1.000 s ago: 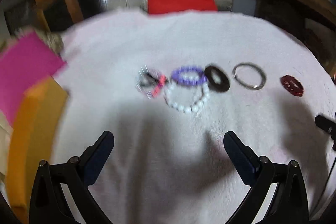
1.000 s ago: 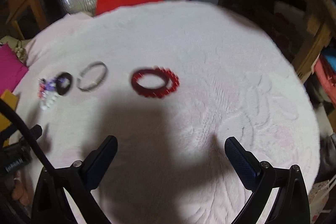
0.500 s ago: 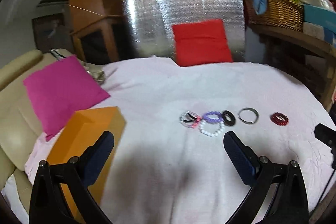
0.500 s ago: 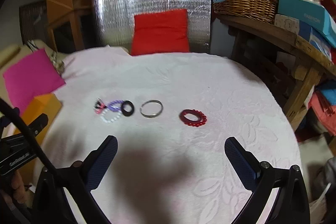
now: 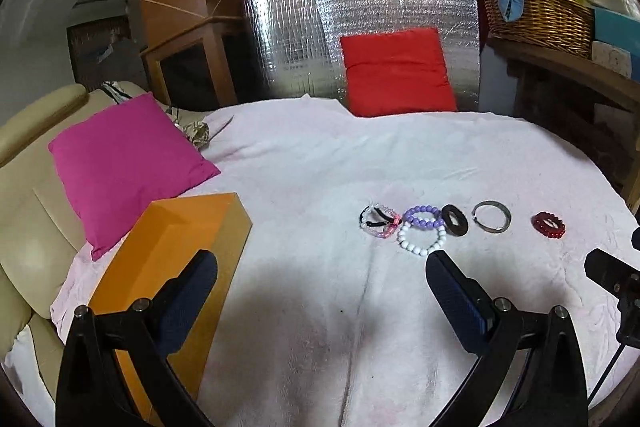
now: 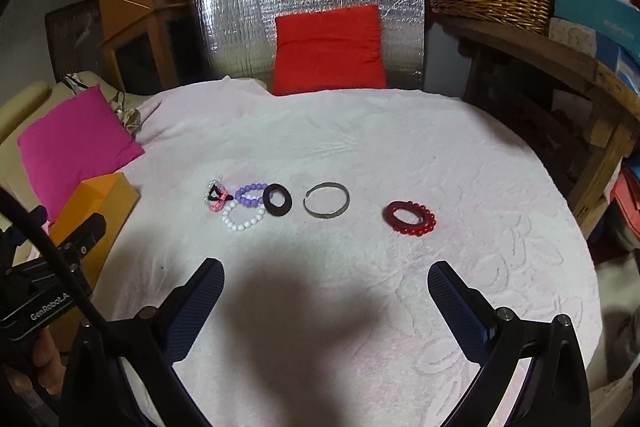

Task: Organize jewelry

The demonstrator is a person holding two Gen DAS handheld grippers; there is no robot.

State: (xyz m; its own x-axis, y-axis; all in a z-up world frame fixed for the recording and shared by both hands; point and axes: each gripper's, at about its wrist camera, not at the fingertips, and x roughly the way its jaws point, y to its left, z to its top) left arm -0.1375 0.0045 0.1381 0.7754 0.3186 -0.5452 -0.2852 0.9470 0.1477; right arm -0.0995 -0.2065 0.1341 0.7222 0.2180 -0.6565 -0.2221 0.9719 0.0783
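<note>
Both tools are held wide open and empty above a surface draped in a pale pink cloth (image 6: 440, 155); whether a tabletop or a bed lies beneath it cannot be told.

The jewelry lies in a row running 9 to 3 o'clock across the cloth. In the right wrist view the red beaded bracelet (image 6: 410, 218) sits alone at about 12 o'clock from the right tool (image 6: 325, 291), well apart from the rest. The open metal bangle (image 6: 327, 205) is next toward 11 o'clock, then the black ring (image 6: 277, 199). Past that, the purple beaded bracelet (image 6: 249, 195), the white beaded bracelet (image 6: 243, 218) and a pink-and-black tangled piece (image 6: 217, 195) touch or overlap in a cluster.

From the left tool (image 5: 322, 287) that cluster (image 5: 404, 225) lies at about 1 o'clock. The orange box (image 5: 172, 267) stands just at its 9 o'clock, with one finger overlapping it in the view. A magenta cushion (image 5: 124, 163) lies beyond the box.

My judgement: the right tool is nearer the red bracelet and has clear cloth all round it for a straight approach. If the box is the destination, the carry runs toward 9 o'clock over the cluster. The overlapped pieces look likely to drag one another when one is lifted.
</note>
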